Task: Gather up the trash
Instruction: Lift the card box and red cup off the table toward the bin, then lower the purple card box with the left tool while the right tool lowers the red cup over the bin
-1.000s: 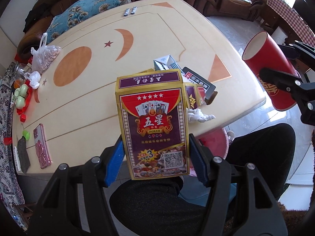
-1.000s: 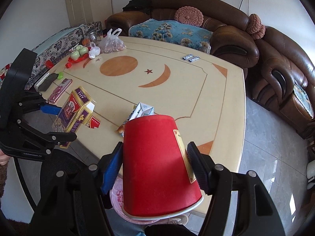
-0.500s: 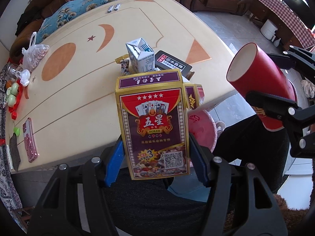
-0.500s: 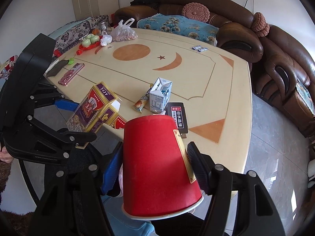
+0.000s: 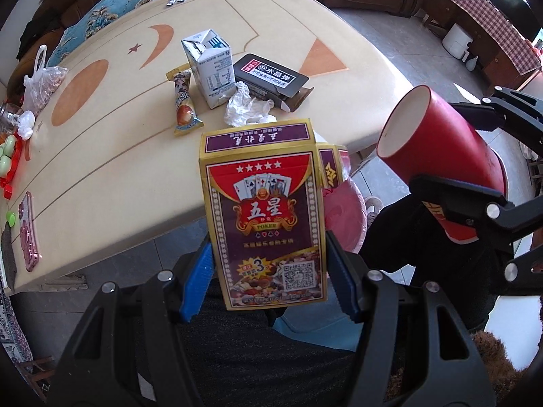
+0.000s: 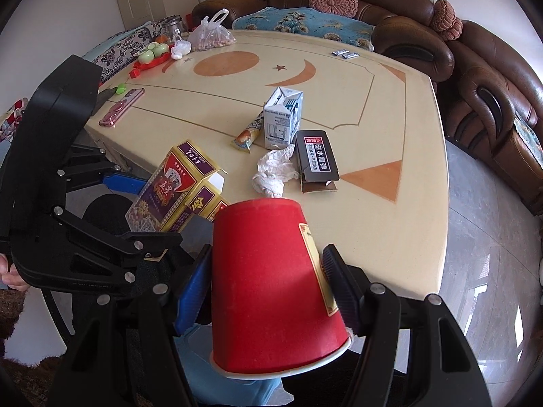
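Off the near edge of the desk [image 5: 101, 183], my left tongs [image 5: 268, 271] clenched the card box [image 5: 268, 224], right tongs [image 6: 268, 285] the red cup [image 6: 271, 288]; both carried off, needing a bin next.

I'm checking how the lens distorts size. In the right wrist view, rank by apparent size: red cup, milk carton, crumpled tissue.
1. red cup, nearness inflates it
2. milk carton
3. crumpled tissue, close to the carton, so unsure
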The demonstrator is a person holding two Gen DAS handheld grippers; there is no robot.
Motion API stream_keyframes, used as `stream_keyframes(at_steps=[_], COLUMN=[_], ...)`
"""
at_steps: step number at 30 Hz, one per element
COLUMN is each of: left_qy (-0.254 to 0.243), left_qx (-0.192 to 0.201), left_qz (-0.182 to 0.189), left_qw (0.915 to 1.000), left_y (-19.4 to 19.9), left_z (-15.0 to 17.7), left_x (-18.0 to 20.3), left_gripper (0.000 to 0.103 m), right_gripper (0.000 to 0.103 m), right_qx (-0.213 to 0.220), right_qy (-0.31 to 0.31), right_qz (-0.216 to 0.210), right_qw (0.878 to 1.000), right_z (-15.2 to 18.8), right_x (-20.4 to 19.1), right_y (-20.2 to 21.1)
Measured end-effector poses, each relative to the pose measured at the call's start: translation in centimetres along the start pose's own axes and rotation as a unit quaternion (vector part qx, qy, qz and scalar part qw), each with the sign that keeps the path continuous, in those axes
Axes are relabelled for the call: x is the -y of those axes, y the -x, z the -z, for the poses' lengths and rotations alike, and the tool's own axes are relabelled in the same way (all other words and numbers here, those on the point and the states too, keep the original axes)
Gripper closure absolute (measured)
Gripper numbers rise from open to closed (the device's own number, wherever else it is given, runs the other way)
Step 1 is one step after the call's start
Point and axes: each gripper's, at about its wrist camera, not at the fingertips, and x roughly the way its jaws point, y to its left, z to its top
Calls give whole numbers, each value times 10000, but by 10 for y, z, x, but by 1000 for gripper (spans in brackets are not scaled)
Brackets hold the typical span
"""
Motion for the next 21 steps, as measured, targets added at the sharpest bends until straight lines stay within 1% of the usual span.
stream_keyframes(at_steps=[4, 6, 11, 13, 17, 19, 21], left_qy=[-41, -59, 63, 124, 152, 177, 211], left_qx=[-97, -159, -229, -273, -341, -382, -404], left_qz=[87, 130, 150, 216, 220, 306, 295], left_qw=[9999, 9998, 9996, 9993, 9991, 9986, 9985], left_y=[-19, -29, -49, -58, -75, -83, -91], left_z=[10, 13, 21, 25, 32, 34, 37], left_x=[9, 11, 11, 10, 14, 16, 16], left_gripper=[41, 41, 41, 42, 41, 41, 41], right_gripper=[39, 39, 39, 39, 39, 39, 39], right_qx=[-120, -172, -263, -305, -439, -483, -510], right_qy=[-116, -147, -251, -287, -363, -405, -452], right_qz=[-3, 67, 89, 106, 28, 39, 83], right_qw=[9999, 9997, 9993, 9991, 9984, 9980, 9976], right_z=[14, 20, 36, 42, 52, 57, 63], right_x=[3, 4, 6, 7, 9, 10, 13], right_y=[-14, -22, -38, -46, -63, -70, -77])
